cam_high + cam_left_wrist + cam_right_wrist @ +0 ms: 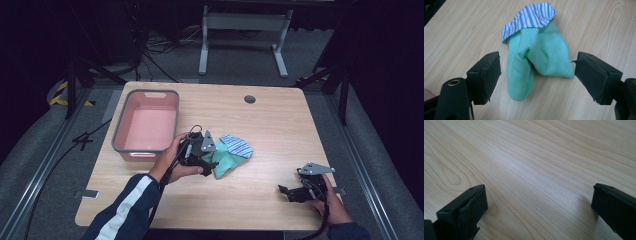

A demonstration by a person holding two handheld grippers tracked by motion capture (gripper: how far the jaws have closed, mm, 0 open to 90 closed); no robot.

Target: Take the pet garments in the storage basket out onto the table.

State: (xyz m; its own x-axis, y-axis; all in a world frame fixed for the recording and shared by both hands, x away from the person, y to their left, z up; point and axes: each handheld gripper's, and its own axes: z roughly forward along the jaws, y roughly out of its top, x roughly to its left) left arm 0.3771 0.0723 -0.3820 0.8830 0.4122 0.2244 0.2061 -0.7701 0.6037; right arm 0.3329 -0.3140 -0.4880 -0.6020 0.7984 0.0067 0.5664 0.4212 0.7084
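Left hand-held gripper [535,80] wide open, empty, astride green cloth [536,60]; right hand-held gripper [539,212] prob. open w/ bare table [536,157].

My light wooden table [280,145] fills the middle of the frame. Grey carpet floor [240,55] lies beyond, a white desk frame [245,22] stands top centre, with dark curtained surroundings.

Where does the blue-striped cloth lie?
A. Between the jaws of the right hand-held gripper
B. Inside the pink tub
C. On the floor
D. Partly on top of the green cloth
D: the blue-striped cloth overlaps the far end of the green cloth on the table.
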